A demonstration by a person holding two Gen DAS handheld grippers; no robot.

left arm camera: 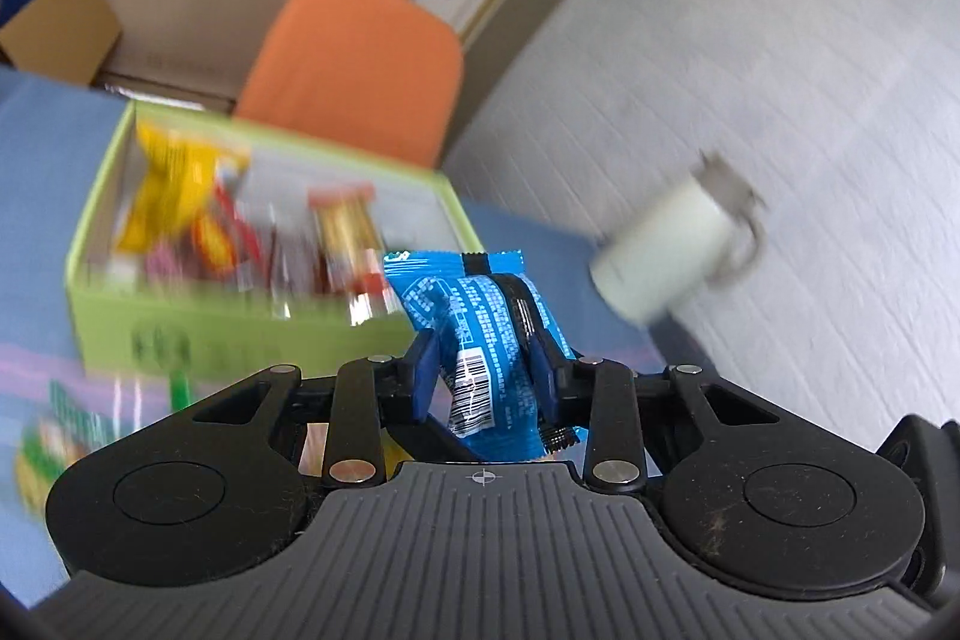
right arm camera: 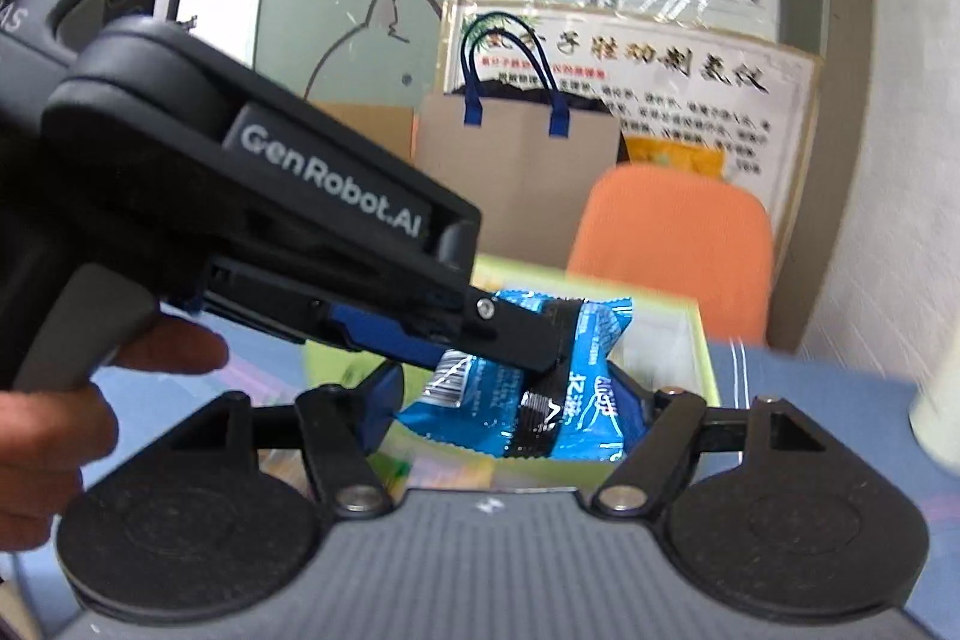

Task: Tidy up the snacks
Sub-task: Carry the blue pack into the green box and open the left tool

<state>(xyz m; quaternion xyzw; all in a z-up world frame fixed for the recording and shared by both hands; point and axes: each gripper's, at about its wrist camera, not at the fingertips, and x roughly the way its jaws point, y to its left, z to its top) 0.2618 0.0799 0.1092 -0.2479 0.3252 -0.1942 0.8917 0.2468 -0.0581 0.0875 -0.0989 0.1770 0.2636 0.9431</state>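
One blue snack packet (left arm camera: 480,334) between left jaws; person's hand (right arm camera: 54,436) only right-view.

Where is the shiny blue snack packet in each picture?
Left wrist view: the blue snack packet sits low in the middle, pinched in the left claw.
Right wrist view: it is low in the middle too, before the right claw.
Shared landmark: the orange chair.

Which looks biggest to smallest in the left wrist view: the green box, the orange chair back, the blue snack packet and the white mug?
As they appear in the left wrist view:
1. green box
2. orange chair back
3. blue snack packet, held close to the camera by the left gripper, so it looks enlarged
4. white mug
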